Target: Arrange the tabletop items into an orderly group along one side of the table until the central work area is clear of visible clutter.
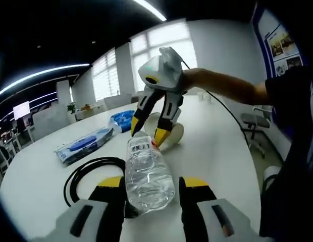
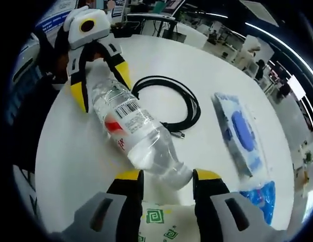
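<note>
A clear plastic water bottle (image 1: 149, 174) (image 2: 134, 126) with a barcode label lies on its side on the white table (image 1: 217, 151). My left gripper (image 1: 152, 181) is open, and its jaws straddle the bottle's base end; in the right gripper view the left gripper (image 2: 101, 86) stands at the upper left. My right gripper (image 2: 167, 176) is also open, with its jaws either side of the bottle's neck end. In the left gripper view the right gripper (image 1: 148, 130) reaches in from the right, held by a person's hand.
A coiled black cable (image 2: 169, 101) (image 1: 88, 171) lies beside the bottle. Further off are a blue-and-white wipes pack (image 2: 240, 133) (image 1: 83, 145) and a blue packet (image 2: 260, 199) (image 1: 121, 120). A green-patterned paper cup (image 2: 164, 222) (image 1: 171, 136) lies under the right gripper.
</note>
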### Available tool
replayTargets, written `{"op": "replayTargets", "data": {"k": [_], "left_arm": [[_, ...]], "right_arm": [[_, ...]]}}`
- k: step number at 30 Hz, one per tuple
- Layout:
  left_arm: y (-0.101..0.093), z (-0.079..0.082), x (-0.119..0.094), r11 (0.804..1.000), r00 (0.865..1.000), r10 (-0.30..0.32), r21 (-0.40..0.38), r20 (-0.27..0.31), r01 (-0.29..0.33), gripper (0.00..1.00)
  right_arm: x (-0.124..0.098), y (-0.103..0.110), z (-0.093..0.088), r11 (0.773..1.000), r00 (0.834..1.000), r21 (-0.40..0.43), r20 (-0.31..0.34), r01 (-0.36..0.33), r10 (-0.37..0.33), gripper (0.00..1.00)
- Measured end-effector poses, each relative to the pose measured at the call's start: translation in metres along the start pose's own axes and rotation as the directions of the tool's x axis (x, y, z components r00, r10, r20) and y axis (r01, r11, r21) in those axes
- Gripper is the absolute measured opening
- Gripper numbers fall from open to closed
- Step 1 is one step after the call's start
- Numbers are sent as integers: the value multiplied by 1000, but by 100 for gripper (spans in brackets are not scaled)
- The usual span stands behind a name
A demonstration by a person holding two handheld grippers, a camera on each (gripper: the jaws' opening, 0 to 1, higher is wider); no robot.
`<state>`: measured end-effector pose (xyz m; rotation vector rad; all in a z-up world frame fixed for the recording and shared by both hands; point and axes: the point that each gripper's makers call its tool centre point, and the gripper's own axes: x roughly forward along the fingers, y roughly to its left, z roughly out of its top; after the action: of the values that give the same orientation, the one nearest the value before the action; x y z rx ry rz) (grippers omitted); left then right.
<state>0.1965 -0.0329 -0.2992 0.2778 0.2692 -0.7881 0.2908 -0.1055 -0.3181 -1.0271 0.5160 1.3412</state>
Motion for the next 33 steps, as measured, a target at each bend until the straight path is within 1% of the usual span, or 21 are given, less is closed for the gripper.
{"op": "replayTargets", "data": {"k": [2,7,11,15,23,33], "left_arm": [[2,0,0,1000,1000,10,1,-2,-10,38],[2,0,0,1000,1000,15,-2,-4,-15,37],[2,0,1,1000,1000,26,11,-9,-26,37],[1,0,0,999,999,30,17,-11,-30,37],[-1,-1,-3,999,999,38,27,-17,-37,37],[-2,-1,-6,999,999,41,28,-16,-40,37]], "right_arm": [[0,-2,-1,1000,1000,-26,-10,12,-13,32],[-2,-3,-4,997,999,-74,-35,32,-35,26],[-4,-4,-7,992,997,-114,-44,57,-62,22],[-6,-3,-6,992,997,-105,-33,69,-73,22],[-15,-3,1,982,992,-145,-19,117,-121,21],[-32,-1,11,973,987,-169,4,159,-161,21]]}}
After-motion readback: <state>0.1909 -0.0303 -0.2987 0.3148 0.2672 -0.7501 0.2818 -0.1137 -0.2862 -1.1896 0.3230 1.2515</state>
